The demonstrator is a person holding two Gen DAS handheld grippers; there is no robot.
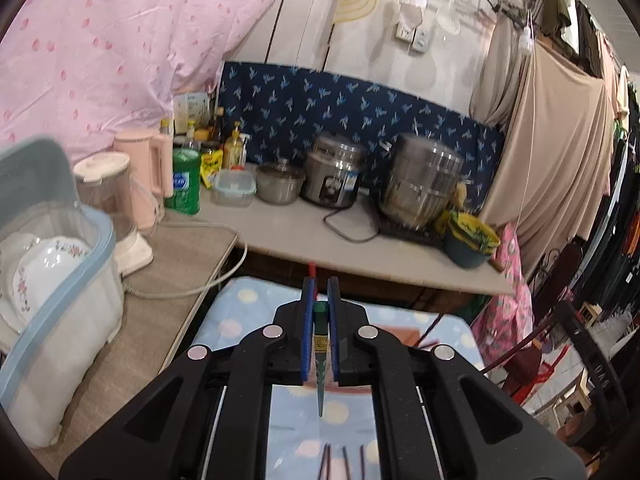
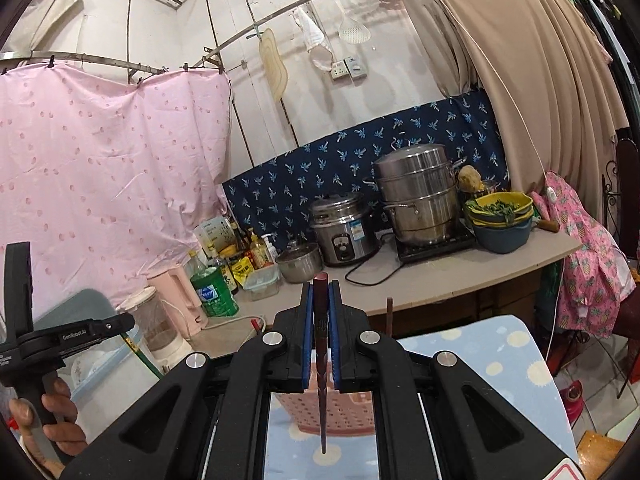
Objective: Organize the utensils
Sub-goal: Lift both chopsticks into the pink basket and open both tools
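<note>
A green chopstick (image 1: 320, 354) is clamped between the blue pads of the left tongs (image 1: 320, 300), which are closed tight on it; the stick is held upright, its thin tip hanging down over a spotted blue cloth (image 1: 236, 312). Below that tip, several dark chopsticks (image 1: 344, 460) are seen lying on the cloth. A dark red-brown chopstick (image 2: 321, 360) is gripped in the same way by the right tongs (image 2: 321, 300), likewise shut on it, with its tip pointing down over a pink perforated basket (image 2: 340, 412). In the right wrist view, the left tongs are seen at the left edge, held by a hand (image 2: 48, 420). Behind both, a tabletop (image 1: 288, 232) is seen carrying a rice cooker (image 1: 334, 176) and a steel steamer pot (image 1: 422, 184)
</note>
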